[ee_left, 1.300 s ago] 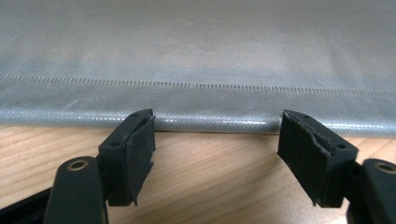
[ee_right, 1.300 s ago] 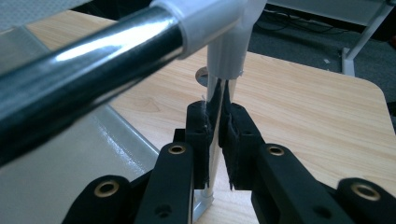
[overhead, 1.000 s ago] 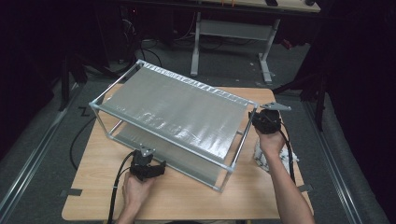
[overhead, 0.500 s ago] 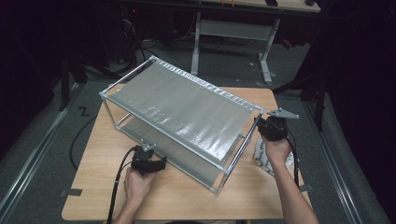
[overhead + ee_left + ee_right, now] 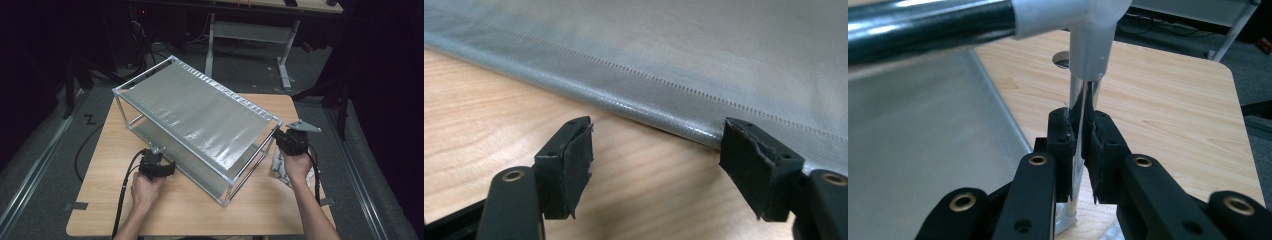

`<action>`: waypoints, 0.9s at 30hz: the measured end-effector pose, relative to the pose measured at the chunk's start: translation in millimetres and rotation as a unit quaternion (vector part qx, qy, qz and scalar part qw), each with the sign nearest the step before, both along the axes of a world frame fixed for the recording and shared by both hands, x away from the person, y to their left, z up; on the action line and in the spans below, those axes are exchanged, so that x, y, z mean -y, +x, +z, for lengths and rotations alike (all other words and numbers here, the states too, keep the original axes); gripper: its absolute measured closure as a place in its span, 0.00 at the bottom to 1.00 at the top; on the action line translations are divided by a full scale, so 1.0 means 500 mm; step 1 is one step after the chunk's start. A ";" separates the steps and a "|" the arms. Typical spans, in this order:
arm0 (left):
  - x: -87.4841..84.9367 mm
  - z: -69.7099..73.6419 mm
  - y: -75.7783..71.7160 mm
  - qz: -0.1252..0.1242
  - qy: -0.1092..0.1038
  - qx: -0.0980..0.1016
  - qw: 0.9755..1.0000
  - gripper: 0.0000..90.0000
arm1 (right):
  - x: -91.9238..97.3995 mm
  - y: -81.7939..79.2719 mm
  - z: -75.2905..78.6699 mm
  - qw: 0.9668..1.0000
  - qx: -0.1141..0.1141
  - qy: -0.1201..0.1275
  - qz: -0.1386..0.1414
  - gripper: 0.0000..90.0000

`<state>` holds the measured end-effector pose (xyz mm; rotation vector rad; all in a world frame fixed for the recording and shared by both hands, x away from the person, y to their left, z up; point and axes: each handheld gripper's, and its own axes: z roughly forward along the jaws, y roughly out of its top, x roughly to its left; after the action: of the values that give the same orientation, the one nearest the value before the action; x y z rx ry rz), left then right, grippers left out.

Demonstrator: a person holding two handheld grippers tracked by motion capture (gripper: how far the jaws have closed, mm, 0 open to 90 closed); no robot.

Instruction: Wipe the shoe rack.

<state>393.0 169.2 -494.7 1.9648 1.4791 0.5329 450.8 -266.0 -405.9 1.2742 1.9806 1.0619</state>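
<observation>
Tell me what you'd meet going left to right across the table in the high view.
Left gripper → two-tier metal shelf rack → right gripper, shut on the rack's corner post → crumpled white plastic bag by the right hand.

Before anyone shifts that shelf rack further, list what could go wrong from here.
1. The right gripper clamps one thin upright post alone; the rack could pivot or slip.
2. The left gripper is open at the lower shelf edge, giving no hold.
3. The crumpled plastic beside the rack could snag.
</observation>
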 end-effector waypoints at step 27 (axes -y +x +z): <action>-0.013 -0.006 0.038 0.013 -0.005 0.007 1.000 0.36 | 0.007 -0.090 -0.009 1.000 0.011 0.012 0.018 0.90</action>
<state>412.1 175.8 -497.9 1.9326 1.4970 0.5479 405.9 -269.7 -410.2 1.2382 1.9858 1.1155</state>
